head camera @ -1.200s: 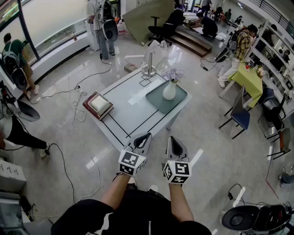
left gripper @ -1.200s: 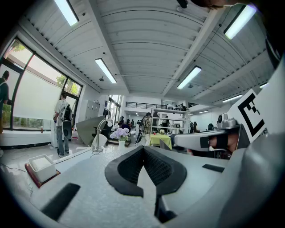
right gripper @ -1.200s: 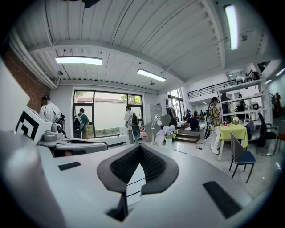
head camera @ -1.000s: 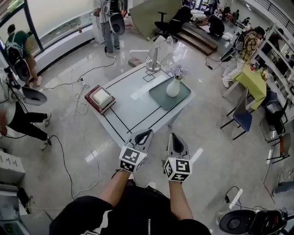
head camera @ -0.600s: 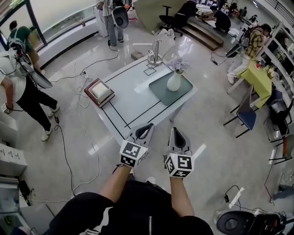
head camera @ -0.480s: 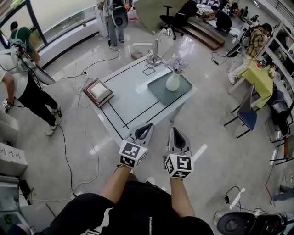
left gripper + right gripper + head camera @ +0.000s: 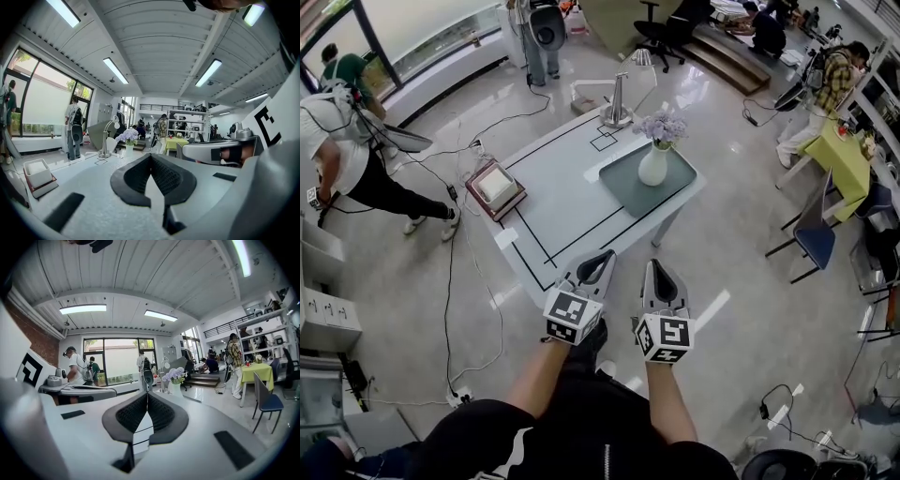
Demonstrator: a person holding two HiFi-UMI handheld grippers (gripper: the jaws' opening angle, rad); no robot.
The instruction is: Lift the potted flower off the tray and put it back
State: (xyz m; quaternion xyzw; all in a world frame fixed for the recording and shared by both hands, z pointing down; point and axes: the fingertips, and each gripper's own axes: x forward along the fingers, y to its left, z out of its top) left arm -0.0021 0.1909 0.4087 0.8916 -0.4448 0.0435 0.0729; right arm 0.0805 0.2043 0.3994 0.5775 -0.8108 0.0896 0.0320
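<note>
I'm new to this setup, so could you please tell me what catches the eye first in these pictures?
A potted flower stands on a grey-green tray at the far right of the table. In the foreground, the left hand-held gripper and the right hand-held gripper are side by side, both shut and empty.

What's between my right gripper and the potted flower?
Head view: only floor, the table's bare near edge and part of the tray lie between the right gripper and the potted flower.
</note>
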